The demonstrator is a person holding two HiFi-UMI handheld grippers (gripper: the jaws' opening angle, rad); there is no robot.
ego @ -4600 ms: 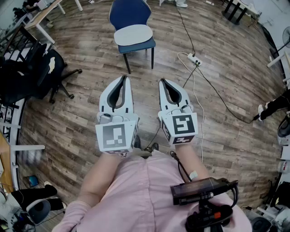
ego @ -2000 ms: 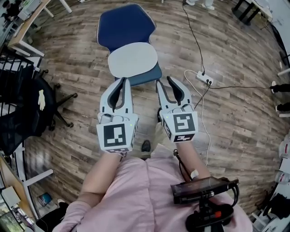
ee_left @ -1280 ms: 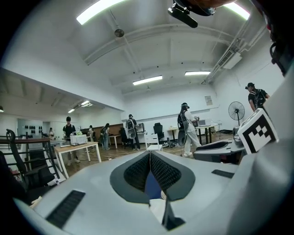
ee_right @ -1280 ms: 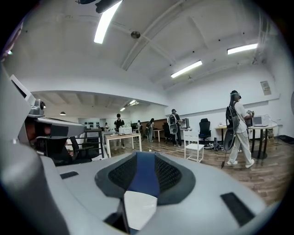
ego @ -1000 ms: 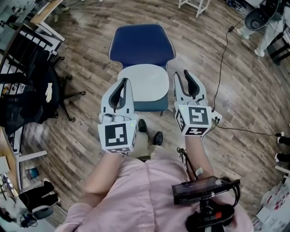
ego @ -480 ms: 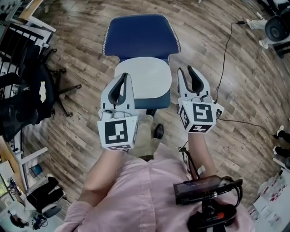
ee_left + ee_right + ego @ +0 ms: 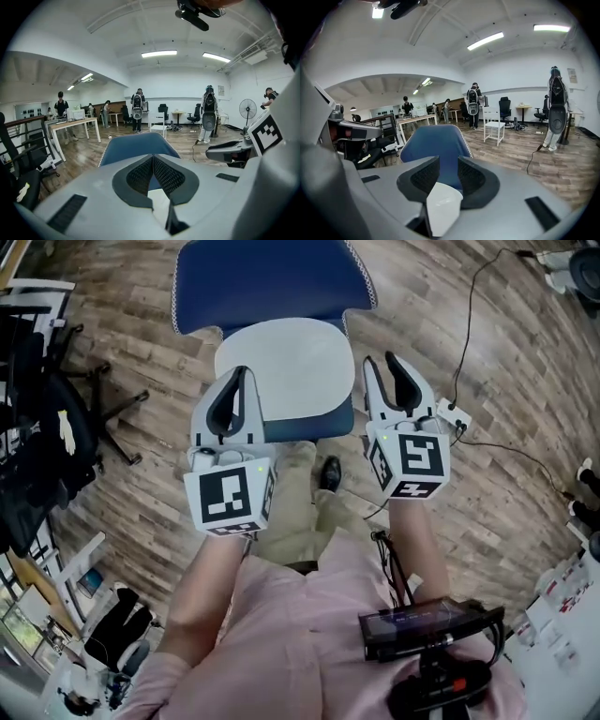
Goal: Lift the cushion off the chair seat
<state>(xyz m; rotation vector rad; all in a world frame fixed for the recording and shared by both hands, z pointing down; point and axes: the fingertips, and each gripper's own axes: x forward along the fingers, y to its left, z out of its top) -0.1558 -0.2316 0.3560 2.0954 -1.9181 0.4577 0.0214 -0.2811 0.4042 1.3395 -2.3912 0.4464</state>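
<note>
Over at the front edge of the blue chair (image 7: 272, 282), the person has a gripper on either side of the pale oval cushion (image 7: 286, 367). It lies flat on the seat, so nothing's lifted yet. The left gripper (image 7: 234, 373) has its jaws together at the tips with nothing between them. The right gripper (image 7: 380, 362) has its jaws apart, with only the chair back showing through the gap. Neither looks to be gripping the cushion. So basically only the approach is done. What's left is getting hold of the cushion's edge and raising it clear of the seat.
</note>
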